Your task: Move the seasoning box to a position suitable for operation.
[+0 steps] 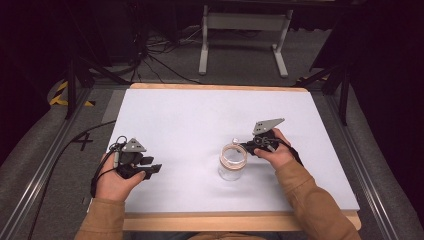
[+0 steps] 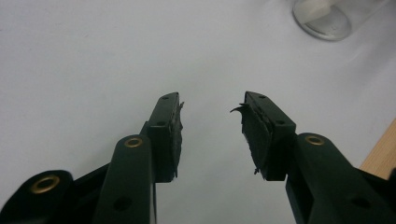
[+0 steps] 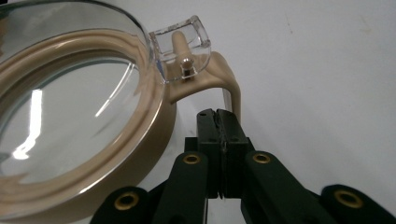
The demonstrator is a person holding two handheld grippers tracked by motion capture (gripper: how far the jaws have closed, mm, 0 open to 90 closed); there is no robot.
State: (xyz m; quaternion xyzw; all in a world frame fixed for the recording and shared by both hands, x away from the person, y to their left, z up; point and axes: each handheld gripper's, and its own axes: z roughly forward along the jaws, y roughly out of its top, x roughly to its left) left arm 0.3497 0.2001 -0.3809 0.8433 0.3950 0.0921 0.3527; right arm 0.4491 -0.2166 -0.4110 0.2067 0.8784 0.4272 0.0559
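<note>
Nearest to the person, the left gripper [image 1: 150, 168] rests low on the table [image 1: 180, 115] at the left side, its jaws apart with nothing between them; the pads [image 2: 254, 128] look worn and torn at the edges. A little farther, near the middle of the table, stands 1 jar [image 1: 232, 162], upright, with clear glass walls, a clear lid and a beige ring under it. The right gripper [image 1: 246, 146] is just beside the jar at its right, with jaws pressed together; in the right gripper view they sit directly under the beige clasp [image 3: 224, 84] of the lid, but I cannot tell if they pinch it or only touch it. The jar is probably rigid, smooth and slippery on the glass, and fragile if it tips over; it seems rather light, with only something small and white at the bottom. I think the clasp or the ring gives better hold than the glass. The count: 1 jar, 1 lid, 1 clasp, 2 grippers. Beyond the table, there is a white stand [image 1: 245, 37] on the floor.
</note>
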